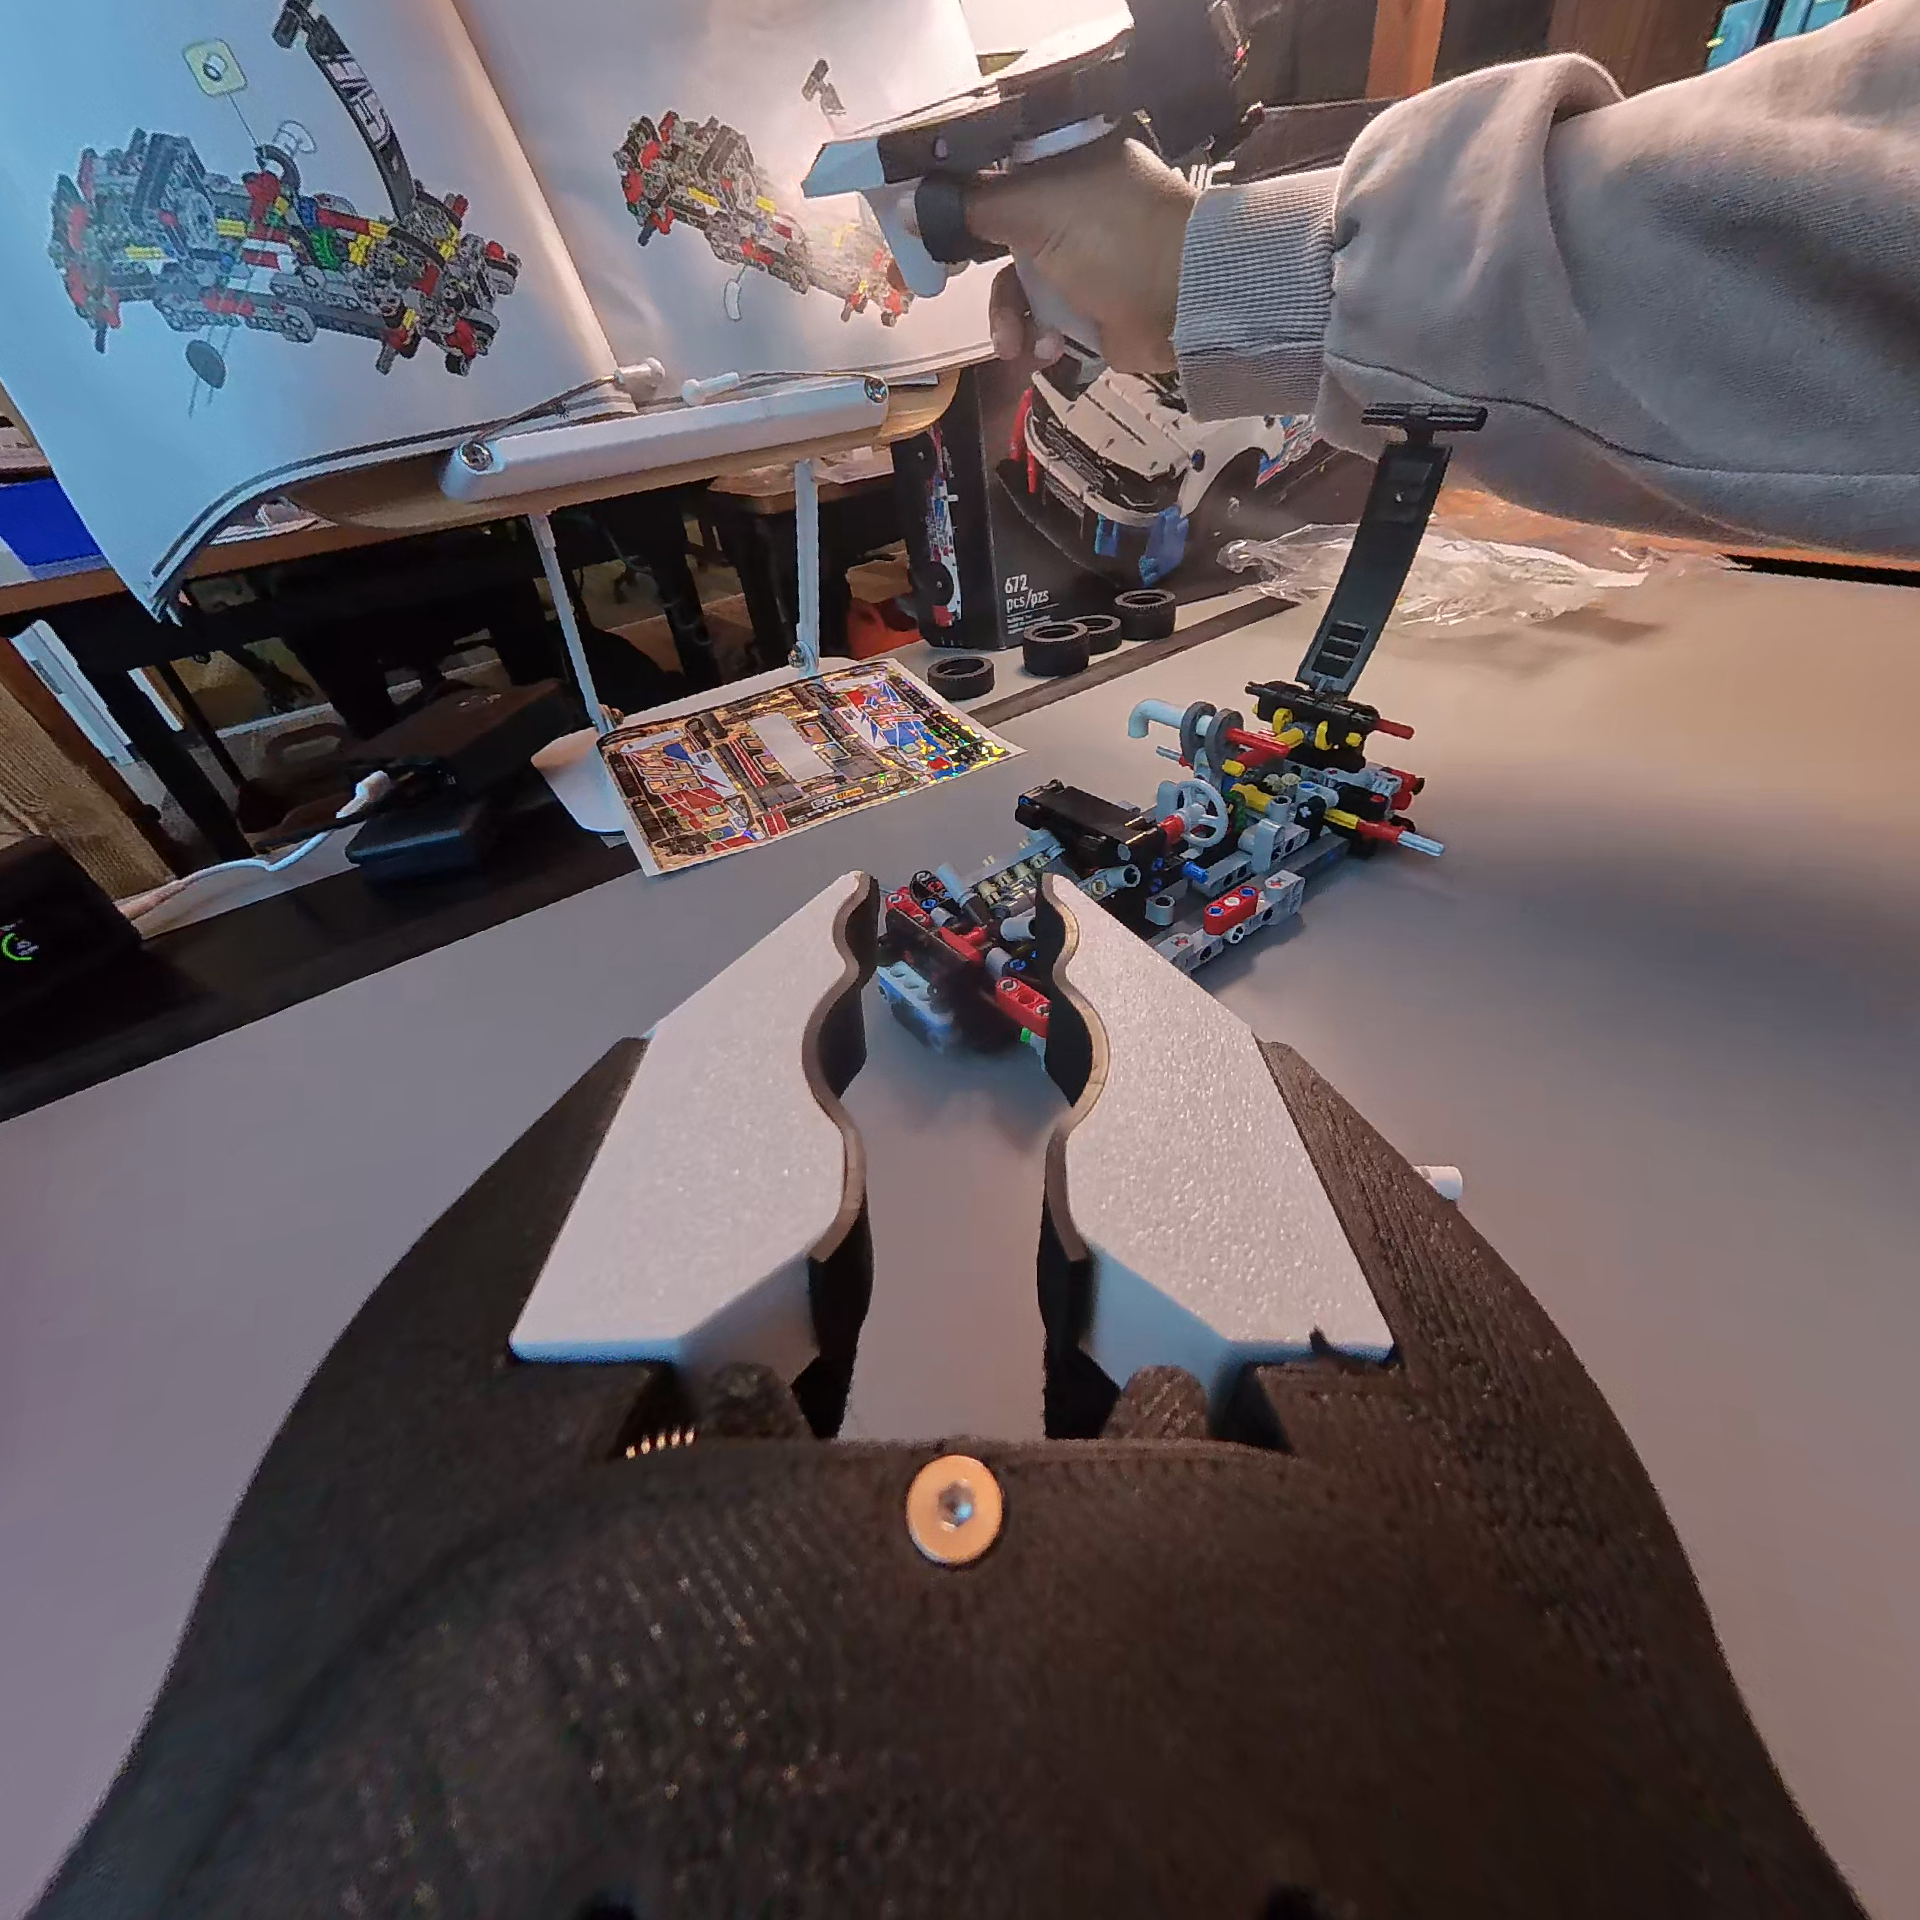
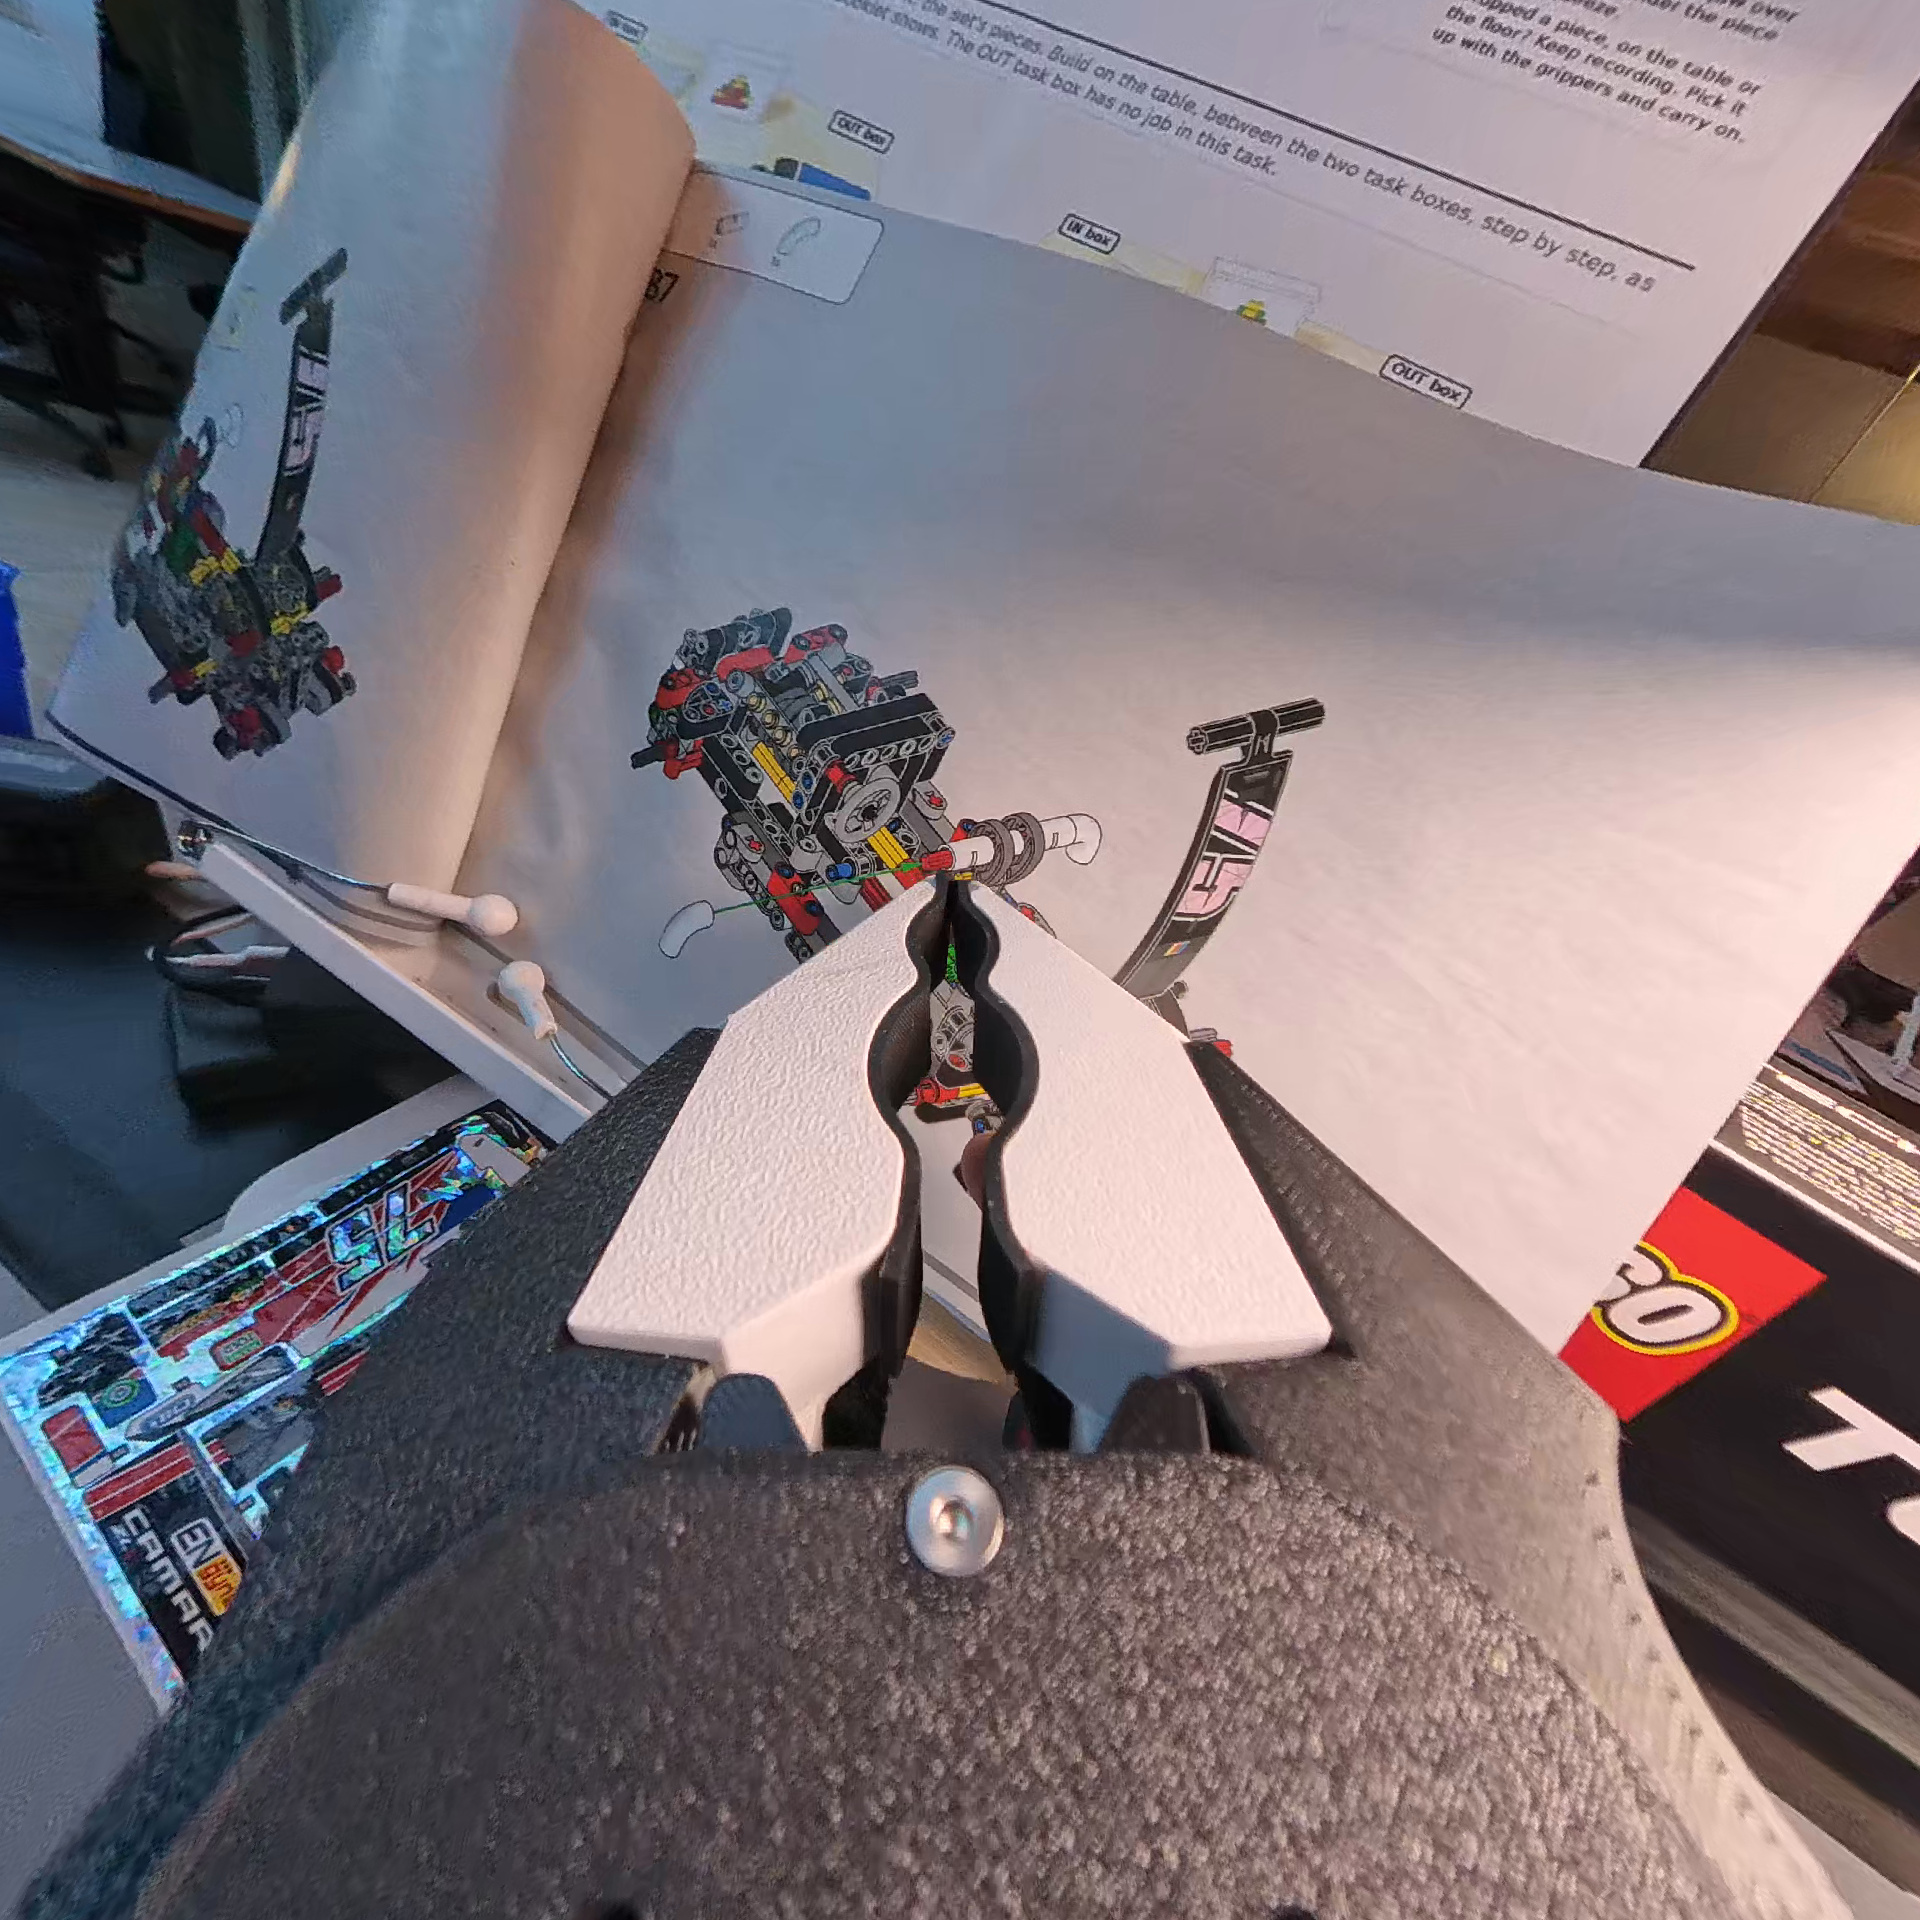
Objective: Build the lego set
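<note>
Your left gripper point(image 1: 956, 914) hovers low over the grey table point(image 1: 1558, 1143) with its jaws parted and nothing between them, aimed at the near end of the car frame point(image 1: 1195, 842). Your right gripper point(image 2: 954, 894) is raised toward the instruction booklet point(image 2: 1143, 582) on its stand, jaws closed tip to tip; no part is visible between them, though whether they pinch the page edge cannot be determined. The car frame lies on the table, far of the left gripper and slightly right. It is a long, open chassis of grey, black, red and yellow beams with a steering wheel fitted and a tall dark curved arm point(image 1: 1382, 551) rising from its far end. Judge the build as partly complete: the frame is assembled, but no body panels or wheels are mounted. Four black tyres point(image 1: 1060, 646) sit loose near the product box point(image 1: 1091, 488) at the far edge, and the foil sticker sheet point(image 1: 800, 758) to the left appears mostly unused. Remaining work includes bodywork, wheels and stickers.
</note>
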{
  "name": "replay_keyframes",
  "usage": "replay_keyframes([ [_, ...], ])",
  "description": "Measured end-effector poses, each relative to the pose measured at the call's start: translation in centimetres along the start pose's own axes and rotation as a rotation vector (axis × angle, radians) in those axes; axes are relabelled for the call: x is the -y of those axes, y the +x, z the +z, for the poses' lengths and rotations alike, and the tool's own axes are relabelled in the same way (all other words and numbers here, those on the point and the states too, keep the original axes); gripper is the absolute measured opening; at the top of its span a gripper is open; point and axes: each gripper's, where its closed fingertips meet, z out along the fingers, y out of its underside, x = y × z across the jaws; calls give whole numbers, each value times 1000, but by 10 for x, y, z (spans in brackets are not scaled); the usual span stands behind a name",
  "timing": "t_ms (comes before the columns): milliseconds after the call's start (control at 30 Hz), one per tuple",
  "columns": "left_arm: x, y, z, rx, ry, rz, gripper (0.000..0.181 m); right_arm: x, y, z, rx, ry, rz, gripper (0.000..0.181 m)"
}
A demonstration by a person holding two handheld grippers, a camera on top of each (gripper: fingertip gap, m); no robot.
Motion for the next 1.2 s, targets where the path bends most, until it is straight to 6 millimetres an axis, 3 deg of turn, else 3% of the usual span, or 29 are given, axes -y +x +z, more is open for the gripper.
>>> replay_keyframes([
  [267,-1,-1,0,5,-6,3,28,-4,-1,-2,1,-4,-7,0],
  [1200,-3,1,1,-12,-15,9,28,9,1,6,-7,-31,-61,0],
])
